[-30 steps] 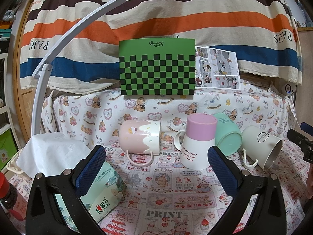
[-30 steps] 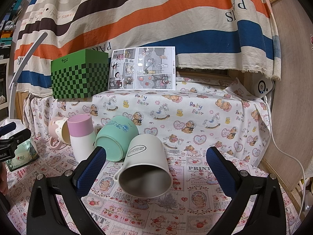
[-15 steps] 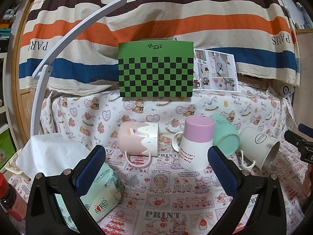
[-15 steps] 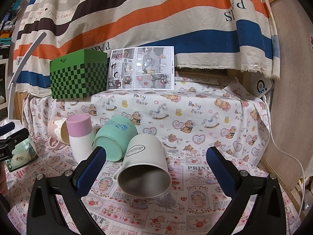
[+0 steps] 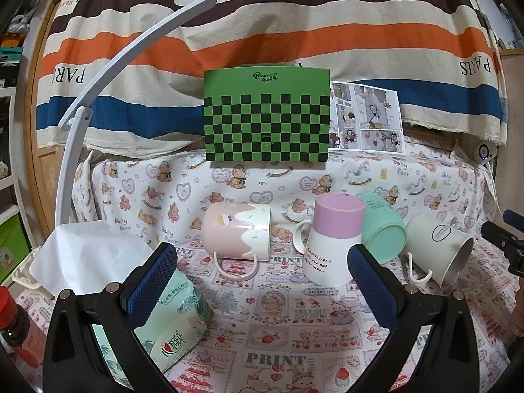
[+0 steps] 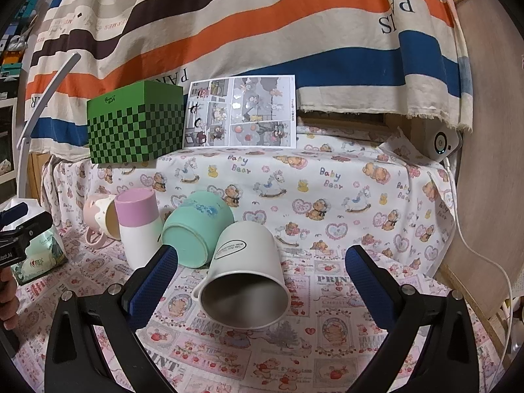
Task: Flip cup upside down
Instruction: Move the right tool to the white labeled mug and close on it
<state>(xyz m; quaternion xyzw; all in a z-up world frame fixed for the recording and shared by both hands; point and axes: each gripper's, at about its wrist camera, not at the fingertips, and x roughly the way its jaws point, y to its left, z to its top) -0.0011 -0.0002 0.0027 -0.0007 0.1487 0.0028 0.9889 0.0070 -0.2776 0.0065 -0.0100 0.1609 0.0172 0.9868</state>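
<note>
Several cups stand in a row on the printed cloth. A pink-and-white mug [image 5: 236,235] lies on its side. A white cup with a purple base [image 5: 332,238] stands upside down. A mint cup [image 5: 383,229] and a white mug [image 5: 440,249] lie on their sides. In the right wrist view the white mug [image 6: 245,268] lies with its mouth toward me, between the jaws and ahead of them, with the mint cup [image 6: 196,229] behind it. My left gripper [image 5: 262,275] is open and empty, short of the cups. My right gripper [image 6: 262,278] is open and empty.
A green checkered box [image 5: 267,116] and a comic sheet [image 5: 366,119] stand on the raised ledge behind. A tissue pack [image 5: 170,321], a white cloth [image 5: 85,252], a red-capped bottle [image 5: 13,321] and a white lamp arm [image 5: 108,68] are at the left. A wooden panel [image 6: 484,163] is at the right.
Both grippers have drifted slightly; the cups look a little lower and farther in the left wrist view. The cups have not moved and the jaws stay open.
</note>
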